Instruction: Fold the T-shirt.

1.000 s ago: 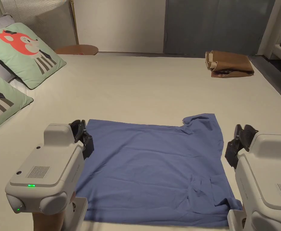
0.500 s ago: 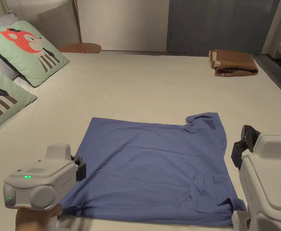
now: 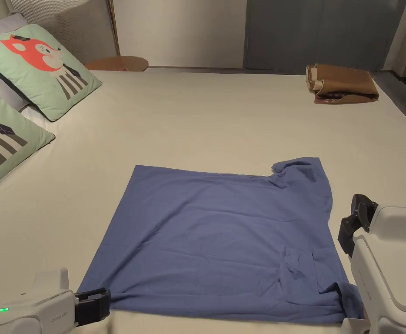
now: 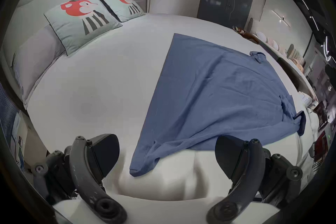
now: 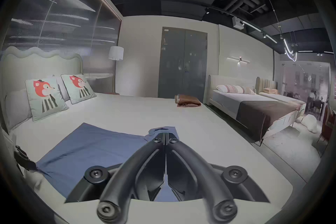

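So the blue T-shirt is lying spread out flat on the bed, on the near half of it, with a few soft wrinkles across the body. One sleeve sticks out at the far right corner, and the other one is bunched up a bit at the near right corner. There's a small patch pocket near that right side too.

The left gripper sits right at the near left corner of the shirt, jaws spread wide apart with that corner lying between them. Nothing is pinched; the fabric just rests on the bed there. In the head view the left gripper pokes in low at the bottom left, just beside the shirt's corner.

The right gripper has its jaws pressed together, tips meeting, with nothing between them as far as I can tell. In the head view it hovers just off the right edge of the shirt, not touching it.

Elsewhere on the bed: two green pillows with a fox print over on the left, and a folded brown garment at the far right, well apart from the shirt.
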Demonstrator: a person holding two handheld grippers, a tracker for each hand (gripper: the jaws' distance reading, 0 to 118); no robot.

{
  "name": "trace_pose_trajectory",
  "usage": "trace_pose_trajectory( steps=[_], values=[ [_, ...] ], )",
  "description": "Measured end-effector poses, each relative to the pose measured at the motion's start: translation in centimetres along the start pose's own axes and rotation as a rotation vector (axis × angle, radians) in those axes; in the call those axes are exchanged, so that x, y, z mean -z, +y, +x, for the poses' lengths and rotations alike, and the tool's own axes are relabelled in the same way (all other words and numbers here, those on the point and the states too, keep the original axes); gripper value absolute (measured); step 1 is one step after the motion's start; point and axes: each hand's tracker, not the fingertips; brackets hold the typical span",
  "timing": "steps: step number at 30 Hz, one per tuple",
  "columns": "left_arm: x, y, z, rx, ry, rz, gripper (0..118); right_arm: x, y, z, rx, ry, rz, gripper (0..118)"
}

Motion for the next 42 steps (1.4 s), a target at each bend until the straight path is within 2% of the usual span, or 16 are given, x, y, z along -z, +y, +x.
trace_pose_trajectory(
  steps=[3,5,7,8,12,15,16,18,20,22,28,31,33,34,36,42],
  values=[
    [0.6,-0.6,-0.1,-0.005,-0.002,-0.025,37,-0.3,0.0,0.2,-0.002,-0.004,-0.007,0],
    [1.2,-1.0,0.1,-0.006,0.007,-0.042,21,-0.2,-0.3,0.5,-0.009,-0.013,-0.009,0],
    [1.5,-1.5,0.1,-0.009,-0.019,-0.053,17,-0.3,-0.5,0.9,-0.008,-0.017,-0.016,0],
    [1.5,-1.5,0.2,-0.013,-0.031,-0.048,2,-0.3,-0.7,1.1,-0.005,-0.021,-0.021,0],
    [1.3,-1.7,0.4,0.009,-0.016,-0.029,2,-1.3,-1.6,2.0,0.003,-0.039,-0.071,0],
    [0.9,-1.5,0.3,-0.025,-0.038,-0.019,2,-1.5,-3.9,3.0,0.067,-0.037,-0.205,3],
    [0.9,-1.5,0.3,-0.032,-0.041,-0.013,2,-1.4,-5.3,3.4,0.082,-0.033,-0.271,12],
    [0.6,-1.4,0.7,-0.033,-0.042,-0.011,2,-1.2,-8.3,4.1,0.120,-0.030,-0.360,61],
    [0.6,-1.5,0.9,-0.033,-0.041,-0.009,2,-1.6,-10.4,4.2,0.150,-0.023,-0.459,97],
    [0.3,-1.6,1.2,-0.033,-0.045,-0.011,2,-2.2,-12.1,4.0,0.164,-0.014,-0.513,108],
    [0.1,-1.6,1.1,-0.041,-0.049,-0.013,2,-2.6,-14.2,3.1,0.138,-0.012,-0.565,104],
    [-0.1,-1.5,0.9,-0.052,-0.053,-0.014,2,-1.9,-15.1,3.3,0.137,-0.006,-0.562,68],
    [-0.2,-1.6,0.9,-0.054,-0.053,-0.014,2,-1.8,-14.5,3.2,0.133,-0.010,-0.560,23],
    [-0.2,-1.4,0.8,-0.054,-0.053,-0.015,2,-1.6,-14.6,3.2,0.128,-0.007,-0.558,5],
    [-0.3,-1.4,0.9,-0.056,-0.052,-0.014,2,-1.5,-14.8,3.2,0.103,-0.015,-0.548,3],
    [-1.1,-0.4,0.7,-0.076,-0.063,0.015,2,-2.0,-13.0,4.3,0.118,-0.042,-0.509,3]
  ],
)
